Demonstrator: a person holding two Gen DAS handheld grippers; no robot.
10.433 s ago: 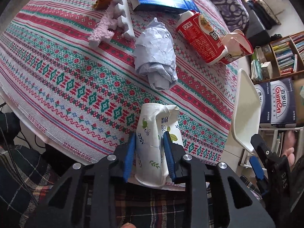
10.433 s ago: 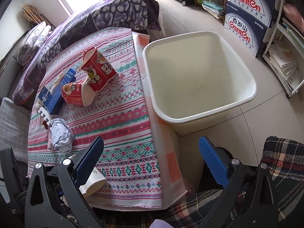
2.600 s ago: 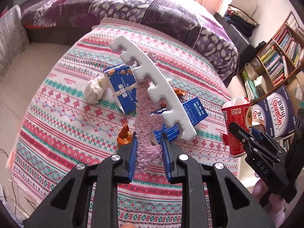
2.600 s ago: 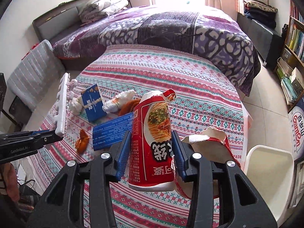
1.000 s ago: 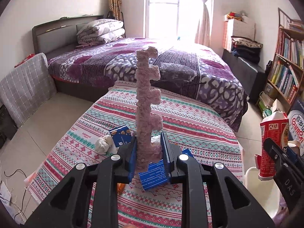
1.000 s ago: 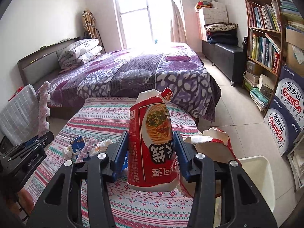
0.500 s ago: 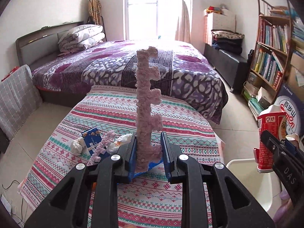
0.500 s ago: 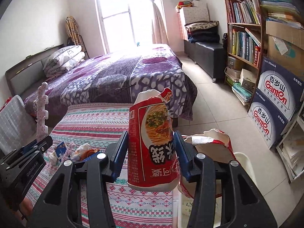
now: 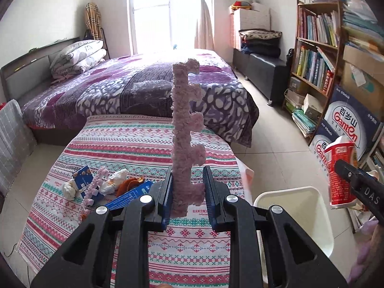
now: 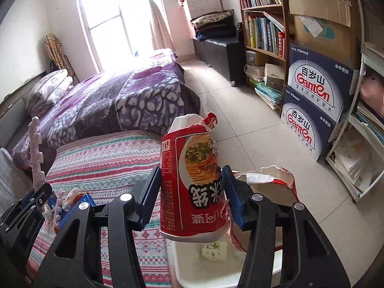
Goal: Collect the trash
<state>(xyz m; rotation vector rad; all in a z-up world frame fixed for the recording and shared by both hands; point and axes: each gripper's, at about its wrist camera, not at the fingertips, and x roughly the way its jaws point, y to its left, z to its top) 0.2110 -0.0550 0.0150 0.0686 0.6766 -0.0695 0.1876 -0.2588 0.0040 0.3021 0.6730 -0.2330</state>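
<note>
**A:** What does the left gripper point(image 9: 187, 192) have?

**B:** A pink fuzzy strip point(image 9: 184, 132). The jaws stand narrow and clamp its lower end. It stands upright through the centre of the left view, over the table point(image 9: 144, 144).

**A:** And the right gripper point(image 10: 190, 175)?

**B:** Its jaws have just been opening. The red noodle cup point(image 10: 192, 168) is between them, bottom toward the camera. The left pad shows a thin gap from the cup's side, and the right pad sits just beside it, so the grip looks released.

**A:** Where is the cup compared with the bin point(image 10: 187, 271)?

**B:** Directly above it. The white bin fills the bottom centre of the right view, just beside the table's edge. A small white paper cup point(image 10: 214, 249) lies inside.

**A:** Anything else near the cup?

**B:** A torn red cup point(image 10: 271, 175) is just right of it, behind the right finger. I cannot tell what bears it.

**A:** What is on the table?

**B:** At lower left of the left view lie a blue box point(image 9: 82, 177), wads of paper and another pink strip, well apart from the bin.
</note>
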